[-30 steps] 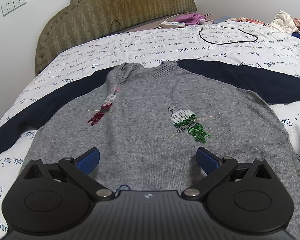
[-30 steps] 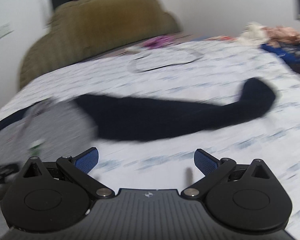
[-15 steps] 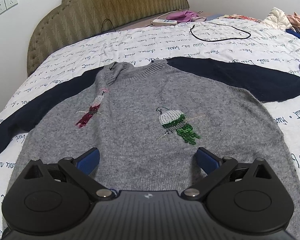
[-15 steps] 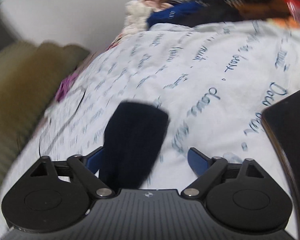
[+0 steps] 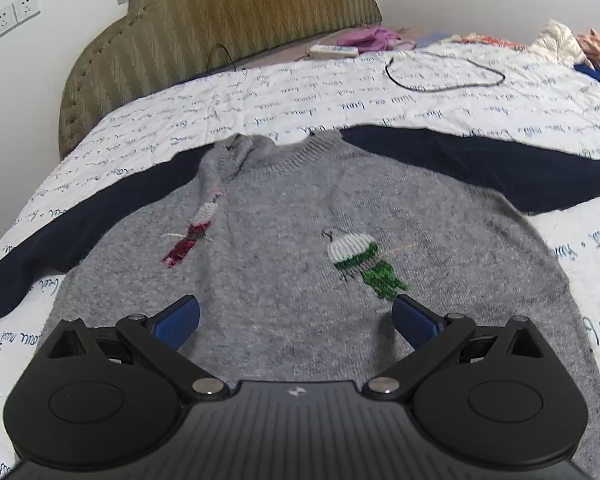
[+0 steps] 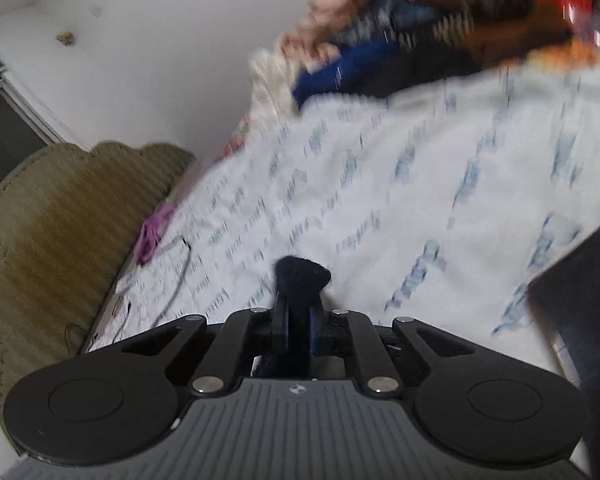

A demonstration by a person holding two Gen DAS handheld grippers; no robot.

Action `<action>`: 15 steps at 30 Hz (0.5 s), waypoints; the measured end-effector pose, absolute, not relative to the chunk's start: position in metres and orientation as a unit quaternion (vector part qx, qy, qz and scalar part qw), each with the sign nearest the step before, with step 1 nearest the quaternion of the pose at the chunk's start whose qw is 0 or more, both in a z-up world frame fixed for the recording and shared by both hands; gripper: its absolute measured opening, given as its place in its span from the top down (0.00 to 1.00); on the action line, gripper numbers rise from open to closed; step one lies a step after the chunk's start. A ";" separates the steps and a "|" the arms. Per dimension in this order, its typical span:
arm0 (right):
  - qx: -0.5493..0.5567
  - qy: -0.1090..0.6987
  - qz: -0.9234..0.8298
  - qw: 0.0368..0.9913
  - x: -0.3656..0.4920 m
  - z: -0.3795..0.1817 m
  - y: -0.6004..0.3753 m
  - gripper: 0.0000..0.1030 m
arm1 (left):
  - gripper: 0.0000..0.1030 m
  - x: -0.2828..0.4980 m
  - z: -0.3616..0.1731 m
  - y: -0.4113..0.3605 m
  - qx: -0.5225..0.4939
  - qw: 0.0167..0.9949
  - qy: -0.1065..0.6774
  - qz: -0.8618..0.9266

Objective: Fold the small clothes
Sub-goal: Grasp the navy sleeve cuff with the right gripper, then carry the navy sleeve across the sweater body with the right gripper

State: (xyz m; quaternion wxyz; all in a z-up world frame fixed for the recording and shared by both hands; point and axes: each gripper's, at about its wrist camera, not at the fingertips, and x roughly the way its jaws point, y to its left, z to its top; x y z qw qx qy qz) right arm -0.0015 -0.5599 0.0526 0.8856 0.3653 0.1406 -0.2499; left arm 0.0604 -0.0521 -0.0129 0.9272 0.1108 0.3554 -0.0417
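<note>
A small grey sweater [image 5: 292, 248] with two sequin birds and navy sleeves lies flat, front up, on the bed. Its right navy sleeve [image 5: 480, 160] stretches out to the right; the left sleeve [image 5: 80, 232] runs down to the left. My left gripper [image 5: 296, 316] is open and empty, hovering over the sweater's lower front. My right gripper [image 6: 298, 320] is shut on the navy cuff [image 6: 300, 276] of the right sleeve, held above the sheet.
The white printed bedsheet [image 5: 340, 92] covers the bed, with a padded headboard [image 5: 220, 28] behind. A black cable [image 5: 444, 76] and a remote lie near the headboard. A pile of clothes [image 6: 440, 28] sits at the far right. A dark flat object [image 6: 580, 300] lies at the right.
My right gripper moved onto the end of the right sleeve and closed on its cuff, then lifted it. My left gripper stayed open, drifting slightly over the sweater.
</note>
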 end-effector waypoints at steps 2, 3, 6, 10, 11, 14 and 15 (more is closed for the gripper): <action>0.323 0.109 -0.262 0.903 -0.019 0.073 -0.549 0.87 | 0.00 0.060 -0.010 -0.049 0.105 0.929 0.351 -0.041; 0.303 0.103 -0.265 0.909 -0.026 0.079 -0.542 0.87 | 0.00 0.061 -0.010 -0.047 0.103 0.930 0.351 -0.040; 0.254 0.146 -0.271 0.917 -0.023 0.077 -0.529 0.87 | 0.00 0.064 -0.012 -0.044 0.100 0.928 0.357 -0.039; 0.229 0.187 -0.241 0.925 -0.012 0.067 -0.499 0.87 | 0.00 0.063 -0.013 -0.039 0.099 0.928 0.357 -0.038; 0.214 0.189 -0.230 0.930 -0.007 0.069 -0.484 0.87 | 0.00 0.063 -0.013 -0.037 0.099 0.929 0.356 -0.035; 0.182 0.192 -0.182 0.947 0.009 0.081 -0.444 0.87 | 0.00 0.065 -0.012 -0.029 0.092 0.929 0.357 -0.026; 0.173 0.193 -0.163 0.952 0.015 0.086 -0.429 0.87 | 0.00 0.067 -0.012 -0.025 0.088 0.929 0.358 -0.023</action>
